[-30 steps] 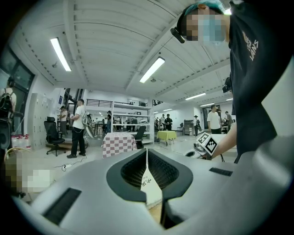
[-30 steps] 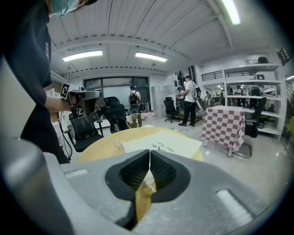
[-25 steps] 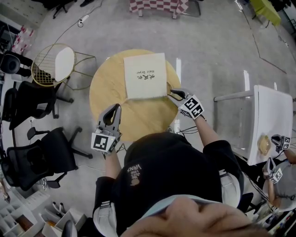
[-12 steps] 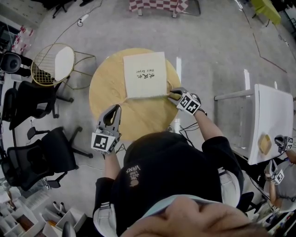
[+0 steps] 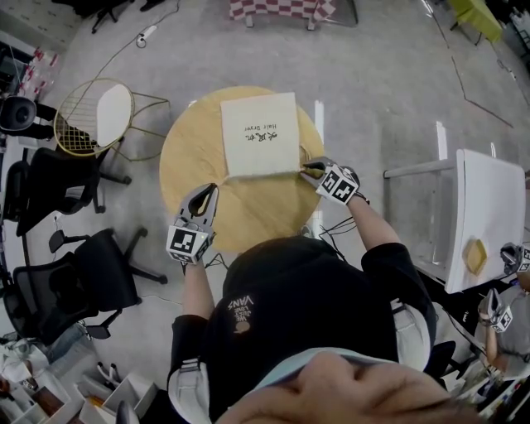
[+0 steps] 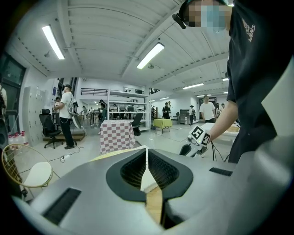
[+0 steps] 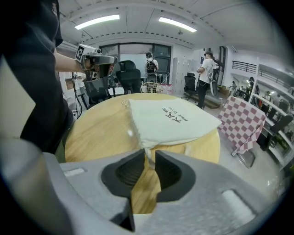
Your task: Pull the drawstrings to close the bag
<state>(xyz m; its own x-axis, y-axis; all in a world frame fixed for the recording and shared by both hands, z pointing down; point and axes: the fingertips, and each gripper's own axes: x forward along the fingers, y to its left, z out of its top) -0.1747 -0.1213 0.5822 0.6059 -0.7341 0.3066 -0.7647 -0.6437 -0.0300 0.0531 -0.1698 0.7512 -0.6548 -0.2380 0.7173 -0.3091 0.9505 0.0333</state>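
Slippage threatens: right gripper (image 5: 306, 169) jaws, just closing around the drawstring (image 7: 149, 157), haven't pinched it; left gripper (image 5: 204, 191) jaws are closed, empty.

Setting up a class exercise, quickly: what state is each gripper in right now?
Left gripper: shut, empty.
Right gripper: open, just closing round the drawstring of the cloth bag, not clamped yet.

A round wooden table (image 5: 195, 157) is standing on a grey concrete floor (image 5: 389, 91). Left of the round table a gold wire chair (image 5: 99, 116) and black office chairs (image 5: 79, 286) are sitting. Beyond it a checkered-cloth table (image 5: 281, 10) is standing, and right of it a white table (image 5: 489, 207). Ceiling strip lights (image 6: 150, 55) are glowing overhead.
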